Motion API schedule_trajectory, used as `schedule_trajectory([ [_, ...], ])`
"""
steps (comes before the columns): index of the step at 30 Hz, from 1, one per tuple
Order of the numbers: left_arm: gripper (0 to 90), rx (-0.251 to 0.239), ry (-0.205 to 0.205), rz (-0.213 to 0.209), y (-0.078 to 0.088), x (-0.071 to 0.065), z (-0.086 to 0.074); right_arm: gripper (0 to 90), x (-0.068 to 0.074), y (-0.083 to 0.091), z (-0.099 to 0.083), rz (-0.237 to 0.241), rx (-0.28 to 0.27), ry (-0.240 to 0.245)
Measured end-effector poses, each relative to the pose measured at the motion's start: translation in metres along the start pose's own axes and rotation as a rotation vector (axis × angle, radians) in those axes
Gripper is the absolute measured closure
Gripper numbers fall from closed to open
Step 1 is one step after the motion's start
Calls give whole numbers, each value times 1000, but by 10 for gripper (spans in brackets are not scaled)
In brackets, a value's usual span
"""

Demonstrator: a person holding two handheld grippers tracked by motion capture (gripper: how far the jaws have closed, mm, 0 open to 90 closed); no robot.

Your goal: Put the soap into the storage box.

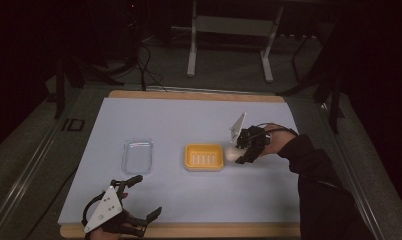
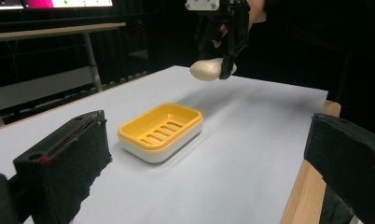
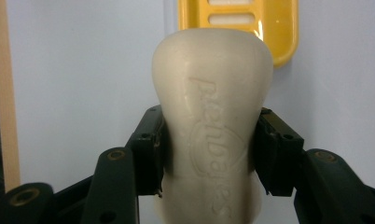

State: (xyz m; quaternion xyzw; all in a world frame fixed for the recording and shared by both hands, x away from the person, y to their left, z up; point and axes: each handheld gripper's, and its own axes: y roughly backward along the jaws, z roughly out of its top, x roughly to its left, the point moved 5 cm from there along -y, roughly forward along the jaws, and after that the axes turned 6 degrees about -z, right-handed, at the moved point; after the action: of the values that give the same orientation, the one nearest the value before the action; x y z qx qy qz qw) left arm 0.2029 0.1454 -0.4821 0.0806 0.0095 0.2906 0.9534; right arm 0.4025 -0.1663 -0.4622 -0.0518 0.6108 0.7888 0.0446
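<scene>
The right claw (image 1: 239, 152) gripped a soap (image 3: 213, 121) just right of the yellow dish (image 1: 204, 156); the left claw (image 1: 144, 197) gaped wide, nearer than the dish; a clear lid (image 1: 137, 155) lay left of it.

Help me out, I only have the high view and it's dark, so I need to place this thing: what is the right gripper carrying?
Observer: A cream bar of soap, clamped between the jaws of the right gripper, with raised lettering on its face.
Operator: Is it touching the table yet?
Observer: No. In the left gripper view the soap hangs above the white table cover.
Operator: Is the yellow dish free to take it?
Observer: The soap dish holds nothing; its slotted yellow insert sits in a white base.
Operator: And the left gripper?
Observer: The left gripper is open, jaws wide apart.
</scene>
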Motion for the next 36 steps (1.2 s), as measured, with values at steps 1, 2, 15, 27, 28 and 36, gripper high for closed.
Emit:
schedule_trajectory([
  [1,3,2,-1,0,0,0,0,499,0,0,2,5,-2,1],
  [2,3,3,-2,1,0,0,0,499,0,1,4,6,-5,2],
  [15,3,2,-1,2,0,0,0,499,-4,4,29,-4,-21,44],
  [27,3,0,0,2,1,1,0,499,-4,0,54,6,-62,90],
  [28,3,0,0,3,2,1,0,500,-5,0,56,6,-68,96],
  [36,3,0,-3,6,2,1,0,499,-9,-1,67,3,-80,111],
])
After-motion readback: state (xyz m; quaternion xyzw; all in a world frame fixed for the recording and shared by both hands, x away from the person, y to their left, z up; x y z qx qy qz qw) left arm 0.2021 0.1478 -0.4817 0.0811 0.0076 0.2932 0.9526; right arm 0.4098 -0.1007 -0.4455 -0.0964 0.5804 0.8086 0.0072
